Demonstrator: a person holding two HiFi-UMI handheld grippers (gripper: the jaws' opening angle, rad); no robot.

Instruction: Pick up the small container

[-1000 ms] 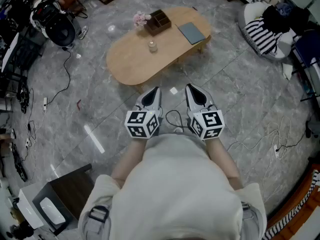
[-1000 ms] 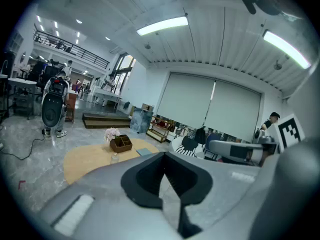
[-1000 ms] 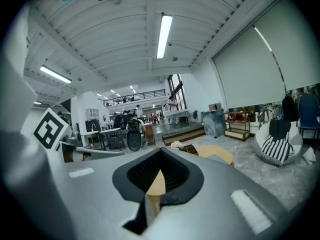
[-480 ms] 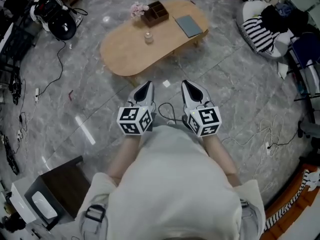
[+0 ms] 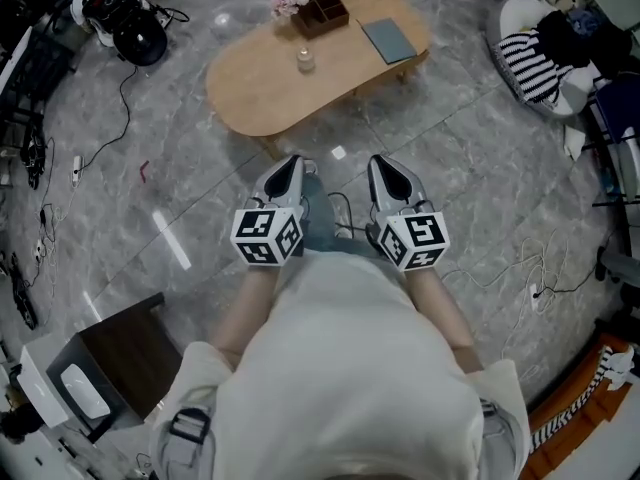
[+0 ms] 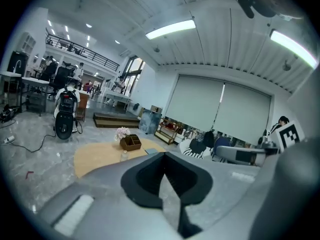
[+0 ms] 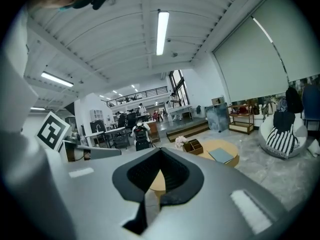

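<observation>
The small container [image 5: 305, 60] is a clear glass jar standing on the oval wooden table [image 5: 250, 103], well ahead of me. In the left gripper view the jar [image 6: 124, 156] shows tiny, far off on the table. My left gripper [image 5: 289, 162] and right gripper [image 5: 381, 162] are held side by side close to the body, over the floor and short of the table's near edge. Both point toward the table. The left gripper [image 6: 164, 157] and the right gripper [image 7: 160, 152] have their jaws together with nothing between them.
On the table stand a wooden organizer [image 5: 327, 10], pink flowers [image 5: 287, 1] and a grey-blue book [image 5: 388, 40]. Cables [image 5: 520, 276] trail over the marble floor. A dark side table [image 5: 120, 360] stands at lower left, a beanbag with striped cloth [image 5: 545, 63] at upper right.
The head view has shifted a little, so the table sits slightly higher in the frame. Both grippers stay shut and side by side in front of the body.
</observation>
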